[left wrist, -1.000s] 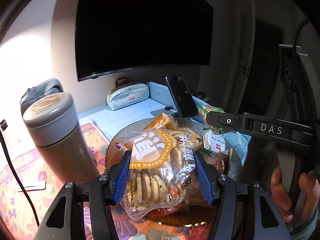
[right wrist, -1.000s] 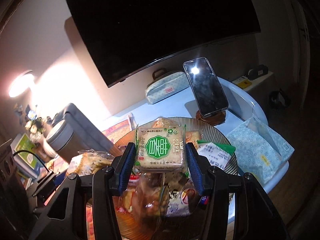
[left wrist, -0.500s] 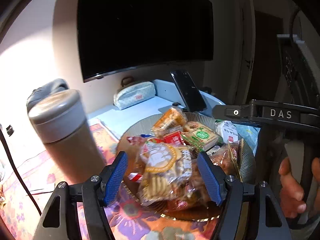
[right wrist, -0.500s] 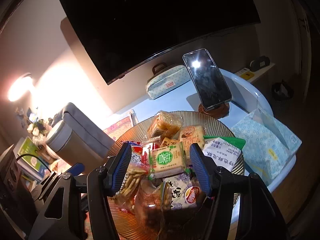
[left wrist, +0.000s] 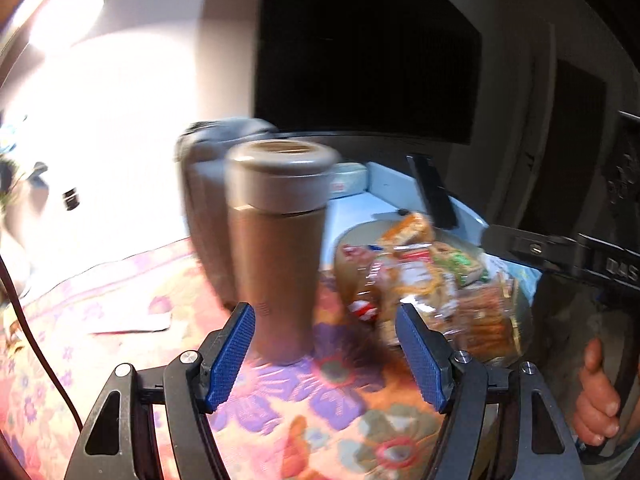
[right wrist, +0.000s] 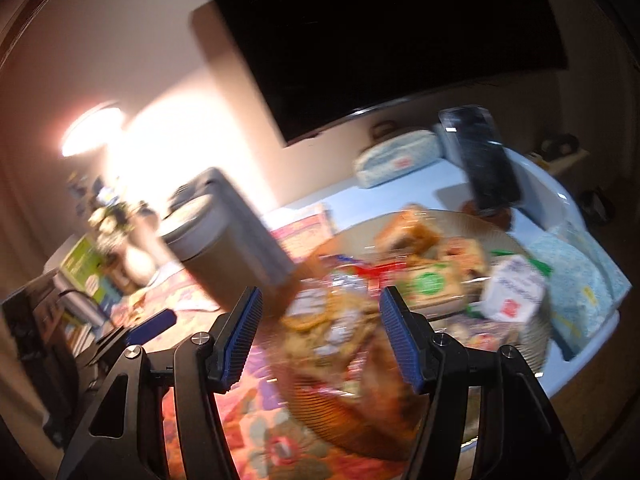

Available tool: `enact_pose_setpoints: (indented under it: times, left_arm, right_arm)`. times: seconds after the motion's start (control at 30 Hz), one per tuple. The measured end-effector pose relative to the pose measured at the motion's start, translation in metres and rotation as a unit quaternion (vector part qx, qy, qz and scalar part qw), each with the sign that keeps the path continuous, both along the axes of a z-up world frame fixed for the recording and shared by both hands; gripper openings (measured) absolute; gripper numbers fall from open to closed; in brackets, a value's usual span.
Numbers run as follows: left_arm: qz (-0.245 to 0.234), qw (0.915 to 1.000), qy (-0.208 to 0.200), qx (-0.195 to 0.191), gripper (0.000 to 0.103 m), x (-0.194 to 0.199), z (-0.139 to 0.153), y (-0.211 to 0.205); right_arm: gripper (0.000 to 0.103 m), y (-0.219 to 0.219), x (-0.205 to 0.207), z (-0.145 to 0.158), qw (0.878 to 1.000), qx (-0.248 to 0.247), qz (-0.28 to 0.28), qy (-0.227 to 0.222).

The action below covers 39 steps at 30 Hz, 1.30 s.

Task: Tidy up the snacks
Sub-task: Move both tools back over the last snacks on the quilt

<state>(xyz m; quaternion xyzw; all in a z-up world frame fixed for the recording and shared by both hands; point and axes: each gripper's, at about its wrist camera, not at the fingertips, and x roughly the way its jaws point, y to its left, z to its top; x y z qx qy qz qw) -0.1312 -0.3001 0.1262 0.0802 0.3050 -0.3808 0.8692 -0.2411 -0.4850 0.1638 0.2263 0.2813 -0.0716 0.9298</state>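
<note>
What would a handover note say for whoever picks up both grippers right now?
Left gripper: open, nothing between the pads, over the floral cloth in front of the brown flask.
Right gripper: open, empty, aimed at the near edge of the snack pile.
Snacks: the cookie bag, the green-label pack and the white packet all lie in the ribbed plate.
Done: a pile of packs sits in the plate.
Left: the frames are blurred, so I cannot tell whether loose snacks remain on the cloth; look around before the next pick.
</note>
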Motion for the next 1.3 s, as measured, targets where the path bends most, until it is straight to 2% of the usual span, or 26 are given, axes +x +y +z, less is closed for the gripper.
enact_pose_setpoints:
  times: [0.3,0.5,0.6,0.77,0.87,1.0,1.13,1.3]
  left_arm:
    - [0.091,0.9952,0.024,-0.025,0.07,0.032,-0.003,0.091]
    - [0.158,0.9869,0.016,-0.028,0.07,0.05,-0.007,0.158]
    - [0.201,0.979,0.017,-0.031,0.07,0.065,-0.01,0.197]
    - [0.278,0.96,0.023,-0.019,0.07,0.102,-0.017,0.258]
    - [0.315,0.9485,0.029,-0.013,0.07,0.124,-0.021,0.291]
    - [0.342,0.9368,0.068,-0.022,0.07,0.171,-0.033,0.33]
    - [0.367,0.9236,0.111,-0.017,0.07,0.222,-0.049,0.343]
    - [0.385,0.9126,0.137,0.017,0.07,0.282,-0.075,0.326]
  right_arm:
    - [0.062,0.09,0.03,0.018,0.992,-0.056,0.111,-0.007]
    - [0.062,0.146,0.061,0.003,0.981,-0.068,0.178,0.025]
    - [0.063,0.171,0.079,-0.009,0.975,-0.071,0.206,0.047]
    - [0.063,0.205,0.119,-0.033,0.962,-0.068,0.251,0.087]
    - [0.063,0.225,0.153,-0.047,0.954,-0.087,0.265,0.111]
    - [0.063,0.242,0.196,-0.069,0.945,-0.122,0.271,0.139]
    - [0.063,0.242,0.236,-0.092,0.941,-0.137,0.262,0.164]
    - [0.063,0.231,0.276,-0.11,0.939,-0.165,0.239,0.182]
